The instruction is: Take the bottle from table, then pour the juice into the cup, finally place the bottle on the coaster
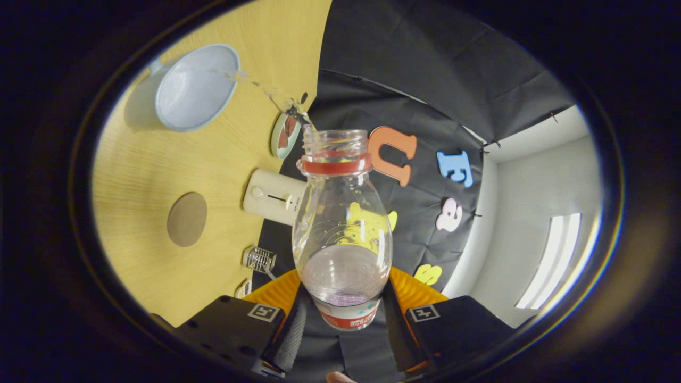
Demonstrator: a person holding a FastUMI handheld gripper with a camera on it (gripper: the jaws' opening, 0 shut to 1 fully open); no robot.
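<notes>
Two fingers (343, 319) clamp the clear plastic bottle (341, 223) low on its body, tipped, streaming liquid toward the cup (196, 88); nearly drained, it looks light, thin-walled, slippery.

bottle (342, 229) in gripper (343, 319), cup (196, 88) beyond

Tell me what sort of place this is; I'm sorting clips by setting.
Probably a staged recording booth, not a home: black cloth walls a wooden table set with a cup, a coaster and a small white appliance. The gripper holds a tilted bottle, pouring toward the cup.
</notes>
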